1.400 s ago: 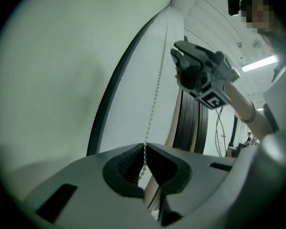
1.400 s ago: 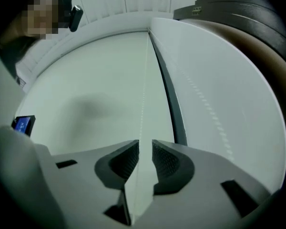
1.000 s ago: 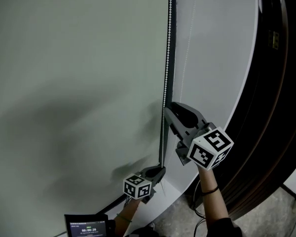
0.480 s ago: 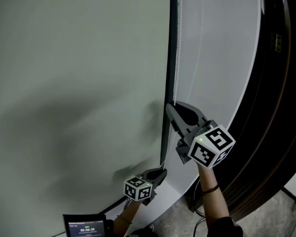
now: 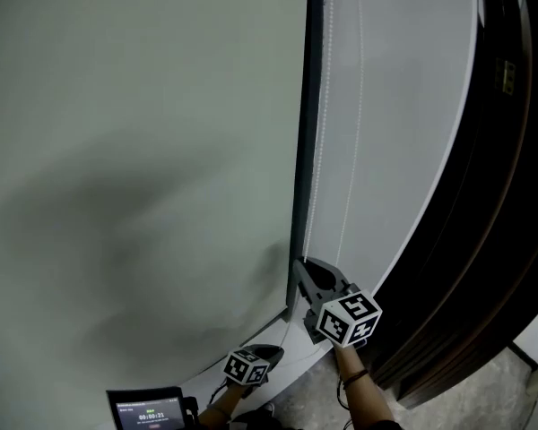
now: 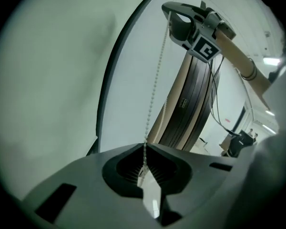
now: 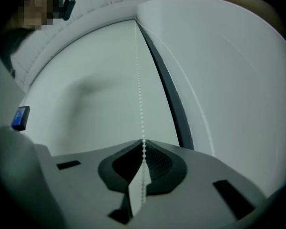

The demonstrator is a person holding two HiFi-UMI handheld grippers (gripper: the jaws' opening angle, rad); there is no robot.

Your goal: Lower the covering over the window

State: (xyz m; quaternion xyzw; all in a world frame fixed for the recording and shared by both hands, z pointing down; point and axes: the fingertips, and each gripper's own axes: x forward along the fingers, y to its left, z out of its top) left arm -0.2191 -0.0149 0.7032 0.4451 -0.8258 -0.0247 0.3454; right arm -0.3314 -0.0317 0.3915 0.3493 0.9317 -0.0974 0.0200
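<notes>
A white roller blind [image 5: 403,106] hangs to the right of a dark window frame [image 5: 308,106]. Its white bead chain [image 5: 321,133] runs down beside the frame. My right gripper [image 5: 296,265] is shut on the bead chain low on the frame, and in the right gripper view the chain [image 7: 139,89] rises straight up from the closed jaws [image 7: 143,144]. My left gripper [image 5: 276,351] sits just below it, also shut on the chain. In the left gripper view the chain [image 6: 155,89] runs taut from its jaws [image 6: 144,149] up to the right gripper [image 6: 169,9].
A pale green wall [image 5: 143,150] fills the left. Dark curved panels [image 5: 502,195] stand to the right of the blind, with grey floor [image 5: 484,392] below. A small screen [image 5: 148,410] shows at the bottom left. A blue object [image 7: 20,117] sits at the right gripper view's left edge.
The right gripper has come down the frame with the chain held in it, from mid-height to near the bottom. The left gripper has also dropped a little.
</notes>
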